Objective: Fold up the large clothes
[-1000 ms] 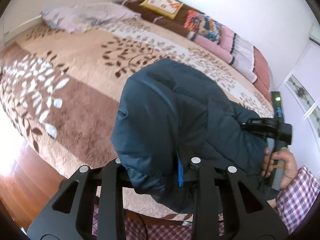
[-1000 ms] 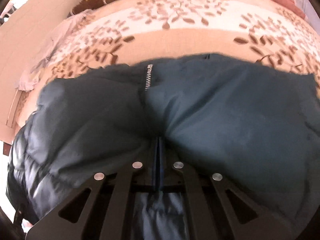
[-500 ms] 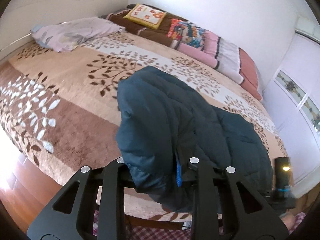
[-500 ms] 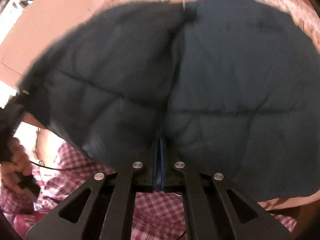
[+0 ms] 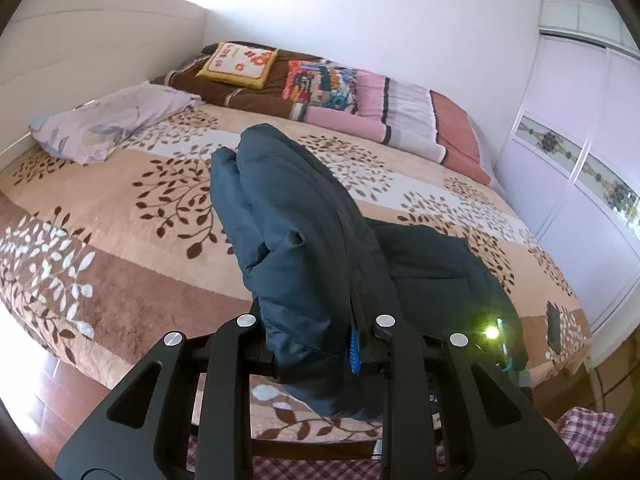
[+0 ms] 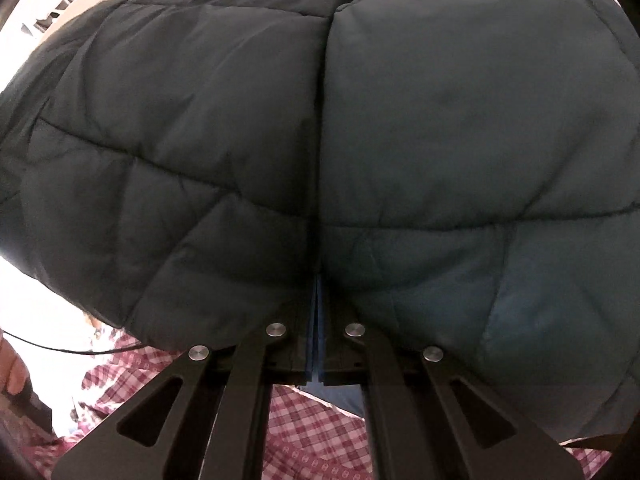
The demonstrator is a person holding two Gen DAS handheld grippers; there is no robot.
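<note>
Both claws, left (image 5: 354,344) and right (image 6: 316,344), pinch the jacket (image 5: 296,240) above the bed (image 5: 120,208); folding not yet begun.

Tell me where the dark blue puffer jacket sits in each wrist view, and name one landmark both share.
Left wrist: dark blue puffer jacket fills the centre, pinched in the left gripper.
Right wrist: it fills nearly the whole frame, pinched in the right gripper.
Shared landmark: plaid shirt at the bottom.
</note>
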